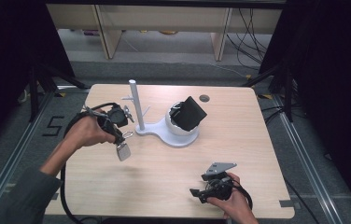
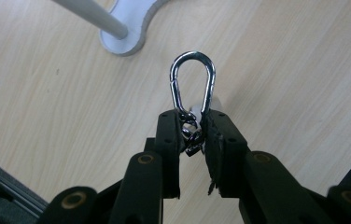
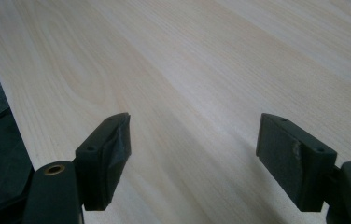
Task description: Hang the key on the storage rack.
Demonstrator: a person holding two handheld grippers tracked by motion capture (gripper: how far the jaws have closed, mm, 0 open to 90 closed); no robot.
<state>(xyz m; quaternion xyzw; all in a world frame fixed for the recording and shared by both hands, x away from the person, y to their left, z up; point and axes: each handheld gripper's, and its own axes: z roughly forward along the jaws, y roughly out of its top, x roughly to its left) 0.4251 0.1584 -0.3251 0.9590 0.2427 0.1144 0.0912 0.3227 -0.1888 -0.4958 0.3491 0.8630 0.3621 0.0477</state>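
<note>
Tabletop (image 1: 239,154) of pale wood grain lies under both grippers and carries everything here. Just beyond the left gripper (image 1: 123,140), toward the far edge, stands a white stand (image 1: 173,136): a flat curved base with a thin upright post (image 1: 136,105) that has short pegs near its top. A white bowl-shaped holder sits on the wider end of that base, farther from the left gripper, and a black boxy object (image 1: 190,113) leans tilted in it. In the left gripper view the post (image 2: 92,16) and an edge of the base cross the upper left corner, ahead of the jaws.

The left gripper is held above the table in the person's left hand (image 1: 87,132), jaws pointing down and toward the stand. Its jaws are drawn close and pinch a keyring: the silver carabiner (image 2: 193,81) sticks out past the fingertips, a short bit of chain is caught between the pads, and a small grey tag (image 1: 123,151) hangs just below the jaws in the high view.

The right gripper (image 1: 197,192) rests low near the table's front edge, well apart from the stand and the keyring, held in the person's right hand (image 1: 232,203). Its jaws are spread wide with bare wood between them (image 3: 192,154).
</note>
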